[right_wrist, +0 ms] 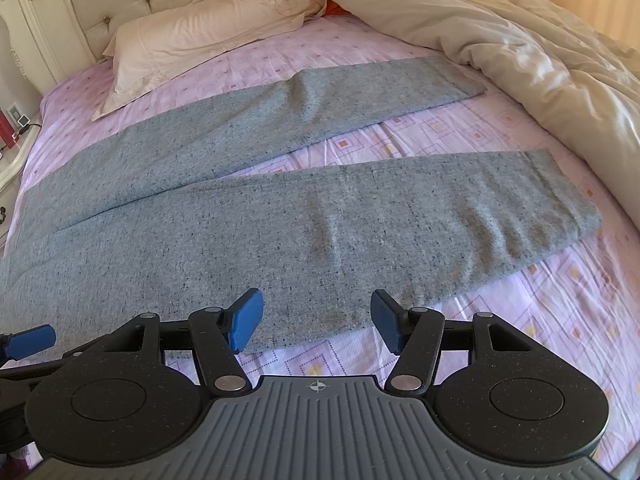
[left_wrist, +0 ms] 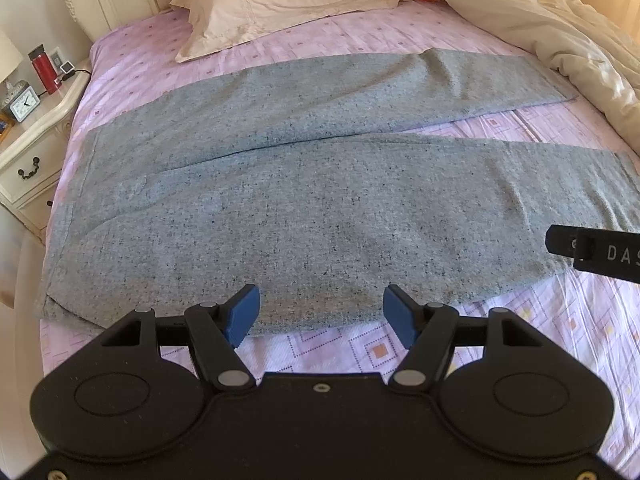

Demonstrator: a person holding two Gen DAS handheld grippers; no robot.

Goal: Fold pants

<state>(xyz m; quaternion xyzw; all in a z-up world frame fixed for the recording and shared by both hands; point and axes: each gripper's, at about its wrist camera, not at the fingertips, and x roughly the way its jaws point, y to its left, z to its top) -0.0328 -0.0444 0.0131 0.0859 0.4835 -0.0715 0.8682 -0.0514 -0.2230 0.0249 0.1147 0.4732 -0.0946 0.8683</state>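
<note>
The bed (left_wrist: pixel 152 52) carries everything here, its pink patterned sheet bare around the clothing. On the bed lie the pants (left_wrist: pixel 320 200), grey and flecked, spread flat and full length: waistband toward the bed's nightstand side, both legs running away from it toward the heaped duvet (left_wrist: pixel 560 32), and parted in a narrow V. No fold shows anywhere, so by my reading the task has not begun; bringing one leg over the other and then folding along the length is all still to come.

A pillow (left_wrist: pixel 280 0) sits at the head of the bed, beyond the far leg. Beside the bed stands a nightstand (left_wrist: pixel 36 136); its drawer is shut, so what it holds cannot be told. A red flask (left_wrist: pixel 44 70) and a small clock (left_wrist: pixel 24 104) stand on top.

The left gripper (left_wrist: pixel 320 314) hangs over the pants' near edge, jaws spread, holding nothing. The right gripper (right_wrist: pixel 318 320) does likewise, further along the near leg.
</note>
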